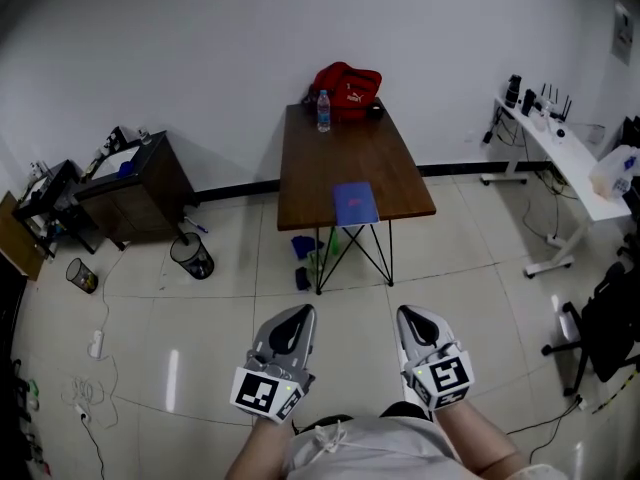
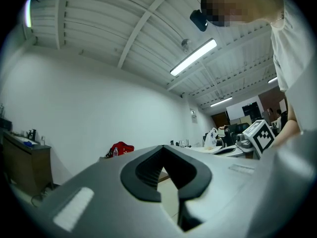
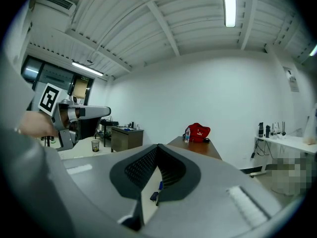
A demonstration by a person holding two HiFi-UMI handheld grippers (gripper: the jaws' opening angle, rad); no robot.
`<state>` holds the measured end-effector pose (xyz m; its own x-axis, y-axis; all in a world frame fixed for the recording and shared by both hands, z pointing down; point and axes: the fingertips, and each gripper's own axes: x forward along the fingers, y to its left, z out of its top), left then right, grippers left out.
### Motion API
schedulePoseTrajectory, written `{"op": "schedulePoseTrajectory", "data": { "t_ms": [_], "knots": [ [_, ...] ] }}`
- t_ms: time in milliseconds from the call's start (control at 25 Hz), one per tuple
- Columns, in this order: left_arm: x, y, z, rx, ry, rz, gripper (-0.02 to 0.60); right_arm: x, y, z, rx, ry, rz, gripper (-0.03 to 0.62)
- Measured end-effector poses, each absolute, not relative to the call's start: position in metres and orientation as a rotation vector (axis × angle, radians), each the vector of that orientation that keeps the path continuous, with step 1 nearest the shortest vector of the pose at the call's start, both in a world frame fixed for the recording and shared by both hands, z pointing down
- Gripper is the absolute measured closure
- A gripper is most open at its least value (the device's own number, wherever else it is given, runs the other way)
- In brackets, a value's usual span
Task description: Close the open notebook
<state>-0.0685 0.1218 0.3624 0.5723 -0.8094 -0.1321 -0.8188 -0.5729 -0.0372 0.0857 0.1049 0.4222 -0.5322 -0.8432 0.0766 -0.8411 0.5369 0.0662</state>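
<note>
We find the flat blue rectangular notebook (image 1: 355,204) lying at the near end of the dark brown wooden table (image 1: 300,163), right at its front edge; from this far off we cannot tell how its cover lies. The left gripper (image 1: 297,314) and the right gripper (image 1: 413,314) hang close to the person's body, well apart from the table, each with its jaws pressed together and nothing between them. We judge the step in hand to be the approach. To do it well, we recommend parting one gripper's jaws only beside the cover's free edge, and steadying the notebook with the other gripper, lest it slide off the table.
</note>
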Motion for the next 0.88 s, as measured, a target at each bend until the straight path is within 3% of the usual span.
{"op": "schedulePoseTrajectory", "data": {
  "t_ms": [880],
  "knots": [
    [-0.079, 0.103, 0.398, -2.724, 1.491, 0.072, 0.575, 0.075, 0.095, 0.436, 1.415, -2.678, -0.003, 0.588]
  ]
}}
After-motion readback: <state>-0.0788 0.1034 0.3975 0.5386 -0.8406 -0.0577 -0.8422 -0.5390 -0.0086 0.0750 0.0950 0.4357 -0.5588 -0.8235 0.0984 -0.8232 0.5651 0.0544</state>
